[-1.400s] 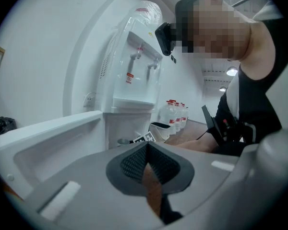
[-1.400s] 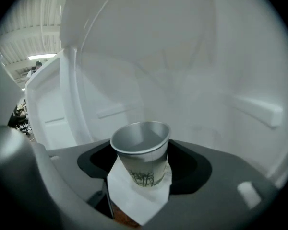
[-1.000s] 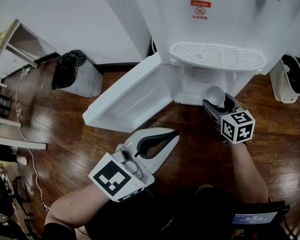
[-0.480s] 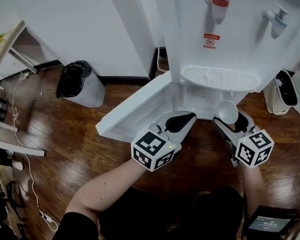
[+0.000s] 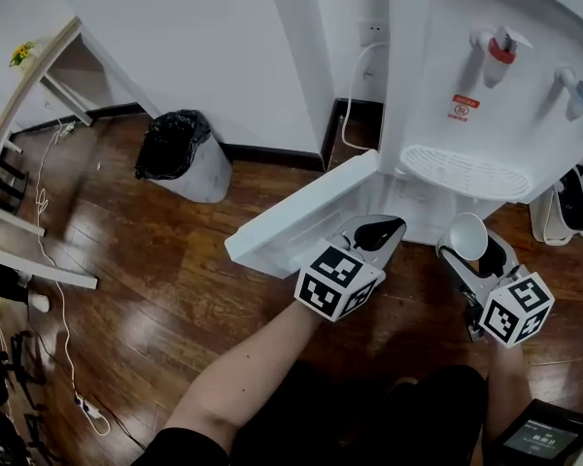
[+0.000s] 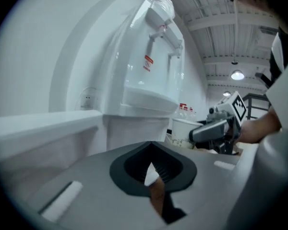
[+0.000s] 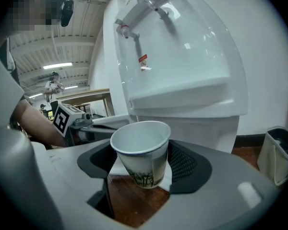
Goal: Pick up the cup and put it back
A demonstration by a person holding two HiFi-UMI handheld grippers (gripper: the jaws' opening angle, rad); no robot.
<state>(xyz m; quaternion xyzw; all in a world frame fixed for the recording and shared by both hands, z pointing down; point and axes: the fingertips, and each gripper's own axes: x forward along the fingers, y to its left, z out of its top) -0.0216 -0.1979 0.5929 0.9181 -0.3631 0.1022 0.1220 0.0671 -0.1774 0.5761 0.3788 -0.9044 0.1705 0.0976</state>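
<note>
A white water dispenser (image 5: 486, 76) filled the upper right of the head view, and its lower door (image 5: 301, 212) stood open toward the centre. A bin with a black bag (image 5: 180, 153) stood at the upper left. Below the door, the left gripper (image 5: 384, 229) had just been opening its jaws, which showed a narrow gap with nothing between them. At the lower right, the right gripper (image 5: 474, 250) clasped the paper cup (image 7: 141, 152) upright between its pads, in front of the dispenser.

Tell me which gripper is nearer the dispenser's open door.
Left. The left gripper, jaws just opening, empty, hangs beside the door; right gripper, holding the cup, is farther right.
</note>
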